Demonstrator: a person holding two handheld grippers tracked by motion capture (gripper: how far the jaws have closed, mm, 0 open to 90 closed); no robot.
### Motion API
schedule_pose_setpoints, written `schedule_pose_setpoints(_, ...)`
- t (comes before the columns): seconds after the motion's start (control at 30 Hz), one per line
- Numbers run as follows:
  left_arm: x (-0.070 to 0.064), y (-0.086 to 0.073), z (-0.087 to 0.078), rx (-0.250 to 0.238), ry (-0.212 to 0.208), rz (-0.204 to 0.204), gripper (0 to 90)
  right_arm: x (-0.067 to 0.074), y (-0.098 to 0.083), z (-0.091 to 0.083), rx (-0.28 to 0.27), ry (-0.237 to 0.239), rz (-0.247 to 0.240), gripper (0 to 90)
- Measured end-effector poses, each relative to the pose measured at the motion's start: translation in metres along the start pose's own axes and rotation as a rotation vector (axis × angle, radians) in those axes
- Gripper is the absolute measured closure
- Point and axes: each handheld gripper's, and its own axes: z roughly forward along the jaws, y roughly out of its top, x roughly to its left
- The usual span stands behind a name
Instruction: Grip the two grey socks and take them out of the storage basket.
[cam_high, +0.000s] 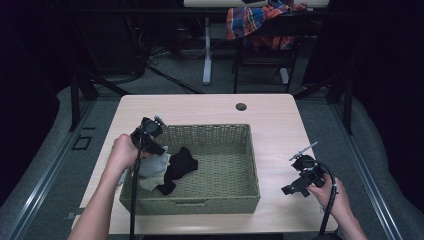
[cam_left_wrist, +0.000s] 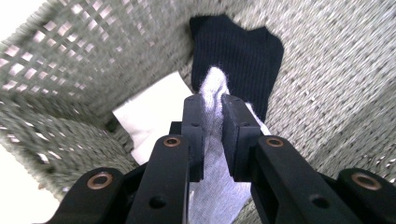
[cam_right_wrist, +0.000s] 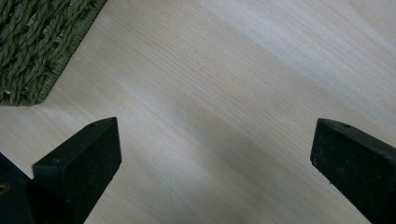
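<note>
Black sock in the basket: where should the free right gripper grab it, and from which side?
Probably the black sock at its raised, bunched upper end, coming straight down from above. It lies limp on the basket floor, partly against the grey sock pinched in the left gripper. The right gripper is open over the table.

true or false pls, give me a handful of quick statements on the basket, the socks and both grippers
1. The left gripper is shut on the grey sock. True.
2. The black sock lies on the table outside the basket. False: it lies inside the woven basket, beside the grey sock.
3. The right gripper has its jaws wide apart with nothing between them. True: bare wooden table shows between them.
4. The right gripper reaches into the basket. False: it is over the table, to the right of the basket.
5. A white piece of cloth lies in the basket by its wall. True.
</note>
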Motion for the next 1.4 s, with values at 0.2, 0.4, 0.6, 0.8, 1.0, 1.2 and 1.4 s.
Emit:
schedule_pose_setpoints(0.2,0.000,0.005,-0.017,-0.032,0.008,0.007,80.6,0.000,0.000,0.000,0.005,0.002,-0.001,1.7)
schedule_pose_setpoints(0.4,0.003,0.012,-0.039,-0.062,0.031,0.006,80.6,0.000,0.000,0.000,0.008,0.002,-0.004,1.7)
schedule_pose_setpoints(0.6,0.003,0.016,-0.062,-0.090,0.065,0.001,80.7,0.000,0.000,0.000,0.018,-0.005,-0.012,1.7)
schedule_pose_setpoints(0.8,0.013,0.006,-0.078,-0.107,0.085,-0.027,80.8,-0.001,0.000,0.000,0.010,-0.002,-0.013,1.7)
schedule_pose_setpoints(1.0,0.025,-0.010,-0.092,-0.113,0.117,-0.072,80.9,0.000,0.001,0.000,0.014,-0.003,-0.010,1.7)
schedule_pose_setpoints(1.2,0.041,-0.032,-0.102,-0.118,0.142,-0.124,80.9,0.001,0.000,0.001,0.008,0.003,0.003,1.7)
schedule_pose_setpoints(1.4,0.058,-0.058,-0.099,-0.092,0.170,-0.186,80.9,0.002,0.000,0.002,-0.011,-0.002,0.013,1.7)
